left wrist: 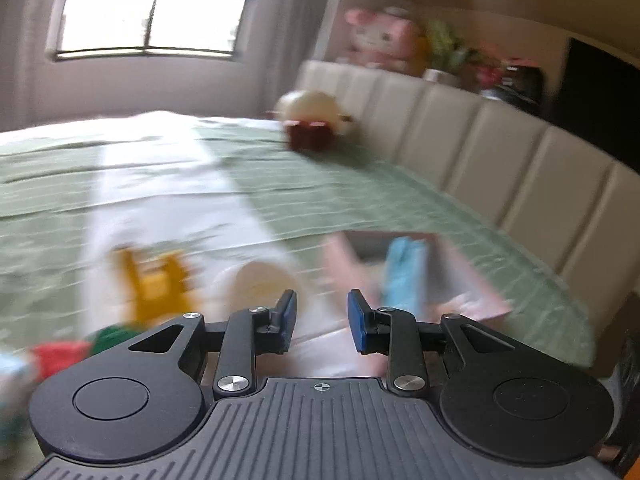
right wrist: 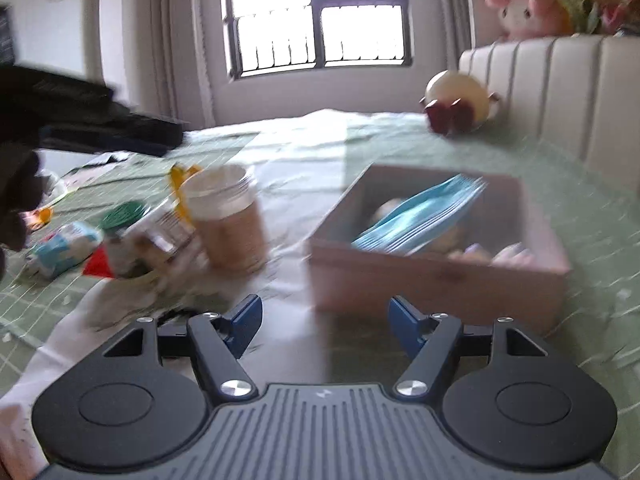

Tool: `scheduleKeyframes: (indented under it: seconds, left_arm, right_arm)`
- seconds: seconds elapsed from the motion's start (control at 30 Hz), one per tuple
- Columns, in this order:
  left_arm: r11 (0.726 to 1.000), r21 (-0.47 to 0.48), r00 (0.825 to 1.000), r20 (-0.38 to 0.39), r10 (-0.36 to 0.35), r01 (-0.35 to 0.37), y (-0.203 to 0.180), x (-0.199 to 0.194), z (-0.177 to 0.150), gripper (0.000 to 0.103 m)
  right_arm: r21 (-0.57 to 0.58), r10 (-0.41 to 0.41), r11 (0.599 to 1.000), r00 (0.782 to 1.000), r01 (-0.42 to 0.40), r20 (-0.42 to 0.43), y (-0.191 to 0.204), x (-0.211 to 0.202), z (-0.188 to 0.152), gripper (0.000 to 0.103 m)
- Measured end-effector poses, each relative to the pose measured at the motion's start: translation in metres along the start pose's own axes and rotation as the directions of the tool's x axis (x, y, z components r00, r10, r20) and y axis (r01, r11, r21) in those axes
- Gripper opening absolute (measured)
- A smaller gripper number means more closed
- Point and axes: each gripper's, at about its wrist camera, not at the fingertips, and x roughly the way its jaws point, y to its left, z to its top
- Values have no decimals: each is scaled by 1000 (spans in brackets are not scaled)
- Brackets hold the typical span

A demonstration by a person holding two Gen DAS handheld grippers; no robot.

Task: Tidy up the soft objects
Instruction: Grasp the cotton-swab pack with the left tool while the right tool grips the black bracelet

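Where left view blurs, right shows jar (right wrist: 230, 220), masks (right wrist: 420, 216), pink box (right wrist: 440, 280).

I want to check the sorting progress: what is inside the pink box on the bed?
Inside the pink box, a light blue folded item leans diagonally, with some pale soft things under it. The near wall hides the bottom, and blur prevents naming them.

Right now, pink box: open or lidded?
Open. The pink box has no lid on; blue folded item and other soft things show inside it.
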Motion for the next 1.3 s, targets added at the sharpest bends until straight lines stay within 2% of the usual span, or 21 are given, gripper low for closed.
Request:
scheduleKeyframes:
  seconds: [0.13, 0.27, 0.33, 0.4, 0.57, 0.7, 0.8, 0.97, 1.13, 1.3]
  left_arm:
    - [987, -111, 992, 43, 121, -116, 57, -42, -23, 31]
    - [945, -263, 977, 38, 211, -194, 110, -66, -50, 31]
    - [928, -309, 974, 19, 226, -209, 127, -72, -64, 31]
    - [922, -335, 978, 4, 208, -195, 135, -75, -75, 31]
    - [942, -324, 995, 1, 95, -89, 118, -64, -81, 31]
    - [951, -307, 998, 48, 49, -32, 87, -41, -76, 31]
    - [950, -299, 991, 72, 112, -85, 67, -21, -78, 31]
    - [918, -345, 975, 28, 220, -197, 56, 12, -78, 31]
    - [908, -341, 965, 17, 263, -242, 48, 29, -76, 31]
    - [931, -266, 966, -10, 257, -251, 34, 52, -69, 31]
  right_arm:
    - [-28, 36, 999, 999, -37, -39, 29, 9, -6, 70]
    - [-70, 48, 996, 996, -53, -79, 57, 17, -14, 70]
    - [-82, 40, 995, 995, -48, -96, 65, 22, -19, 70]
    - [-91, 24, 995, 993, -35, -115, 71, 29, -25, 70]
    - [-139, -22, 990, 996, 10, -86, 83, 30, -34, 74]
    - [-115, -15, 993, 997, 6, -81, 79, 28, -36, 76]
    - [-100, -7, 995, 997, 0, -72, 77, 26, -38, 77]
    - [-78, 15, 997, 998, -20, -61, 72, 25, -40, 78]
    - [-56, 43, 997, 998, -45, -52, 68, 24, -41, 81]
    - [-41, 61, 997, 997, -62, -43, 65, 22, -42, 81]
